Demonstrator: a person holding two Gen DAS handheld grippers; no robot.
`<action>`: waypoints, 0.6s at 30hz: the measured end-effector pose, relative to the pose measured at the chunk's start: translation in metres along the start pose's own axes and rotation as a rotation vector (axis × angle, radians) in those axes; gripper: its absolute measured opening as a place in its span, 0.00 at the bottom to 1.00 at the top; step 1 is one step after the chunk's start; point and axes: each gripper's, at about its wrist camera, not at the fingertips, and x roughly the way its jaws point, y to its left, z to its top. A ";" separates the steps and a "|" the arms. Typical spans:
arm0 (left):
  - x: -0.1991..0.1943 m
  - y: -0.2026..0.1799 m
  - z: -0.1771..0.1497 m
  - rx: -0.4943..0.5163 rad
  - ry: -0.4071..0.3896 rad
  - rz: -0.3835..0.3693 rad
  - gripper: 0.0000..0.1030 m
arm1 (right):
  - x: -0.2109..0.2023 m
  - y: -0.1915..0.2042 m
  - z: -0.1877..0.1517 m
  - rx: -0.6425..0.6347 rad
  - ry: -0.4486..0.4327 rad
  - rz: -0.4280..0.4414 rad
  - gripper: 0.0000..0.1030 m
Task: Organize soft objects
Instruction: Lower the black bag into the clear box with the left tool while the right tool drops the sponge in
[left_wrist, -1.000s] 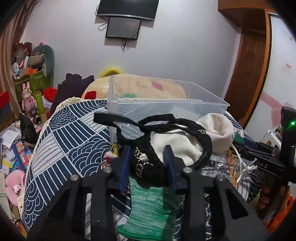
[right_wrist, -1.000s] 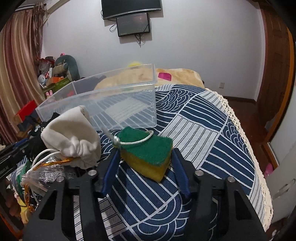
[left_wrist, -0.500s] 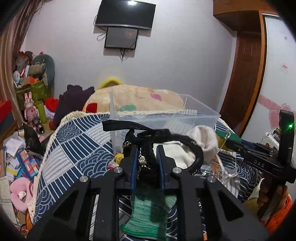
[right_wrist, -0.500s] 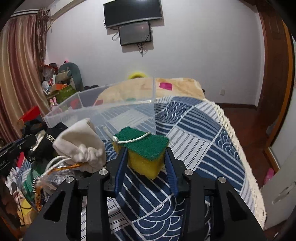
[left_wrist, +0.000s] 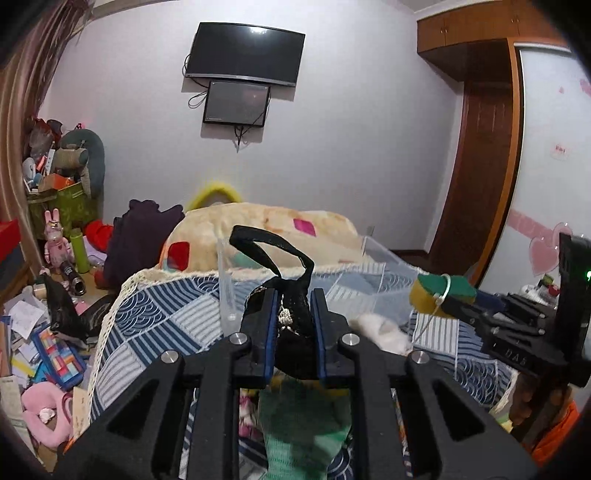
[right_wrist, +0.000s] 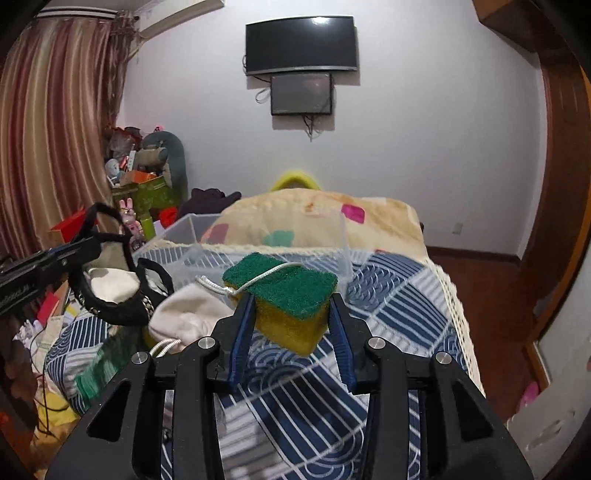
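Observation:
My left gripper (left_wrist: 293, 295) is shut on a black strappy fabric piece (left_wrist: 295, 325) and holds it above the bed; its strap loops up (left_wrist: 266, 240). It also shows at the left of the right wrist view (right_wrist: 122, 295). My right gripper (right_wrist: 291, 306) is shut on a yellow sponge with a green scrub top (right_wrist: 288, 299), held in the air with a white cord (right_wrist: 218, 286) draped over it. The sponge also shows in the left wrist view (left_wrist: 439, 295). A clear plastic bin (right_wrist: 258, 254) stands just beyond on the blue patterned quilt (right_wrist: 388, 291).
A white cloth pouch (right_wrist: 188, 317) and a green knit piece (left_wrist: 303, 424) lie on the quilt below the grippers. A beige blanket (left_wrist: 266, 229) lies behind the bin. Clutter and toys (left_wrist: 55, 258) fill the floor at the left. A wooden door (left_wrist: 480, 184) stands at the right.
Both grippers closed on their items and rose: the left lifted the black fabric off the pile, the right lifted the sponge off the quilt toward the bin.

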 end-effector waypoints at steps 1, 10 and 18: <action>0.001 0.002 0.004 -0.008 -0.005 -0.009 0.16 | 0.001 0.001 0.002 -0.006 -0.004 0.002 0.35; 0.021 0.011 0.029 -0.024 -0.023 -0.027 0.15 | 0.027 0.002 0.021 -0.022 -0.012 0.032 0.35; 0.038 0.018 0.041 -0.013 -0.005 -0.012 0.14 | 0.044 0.001 0.026 -0.022 0.016 0.043 0.35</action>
